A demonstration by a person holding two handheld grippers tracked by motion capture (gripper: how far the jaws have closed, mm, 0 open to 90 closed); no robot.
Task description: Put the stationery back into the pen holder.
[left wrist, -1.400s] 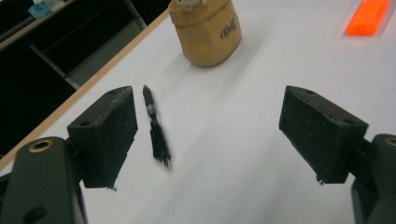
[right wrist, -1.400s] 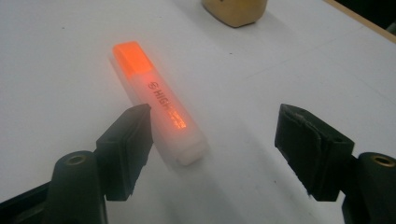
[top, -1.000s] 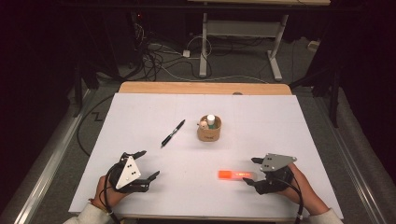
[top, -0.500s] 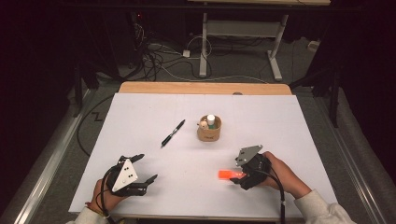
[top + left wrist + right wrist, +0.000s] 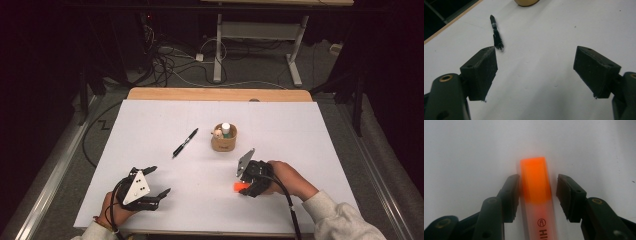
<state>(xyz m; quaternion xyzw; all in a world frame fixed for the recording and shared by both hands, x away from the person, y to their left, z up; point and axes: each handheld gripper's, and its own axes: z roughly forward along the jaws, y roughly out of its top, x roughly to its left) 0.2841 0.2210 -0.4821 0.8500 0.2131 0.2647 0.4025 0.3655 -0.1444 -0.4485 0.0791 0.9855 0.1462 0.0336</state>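
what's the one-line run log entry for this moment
right gripper: jaws just closing around orange highlighter, small gap at one pad | left gripper: open, idle | black pen: on table

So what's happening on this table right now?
A person works at a white table with a gripper in each hand. The right gripper has its jaws around an orange highlighter lying on the table; they have just been closing. One pad looks to be against it, with a thin gap at the other, so it is not yet gripped. The left gripper rests open near the front edge. A black pen and a small brown cup holding a few items lie farther back.
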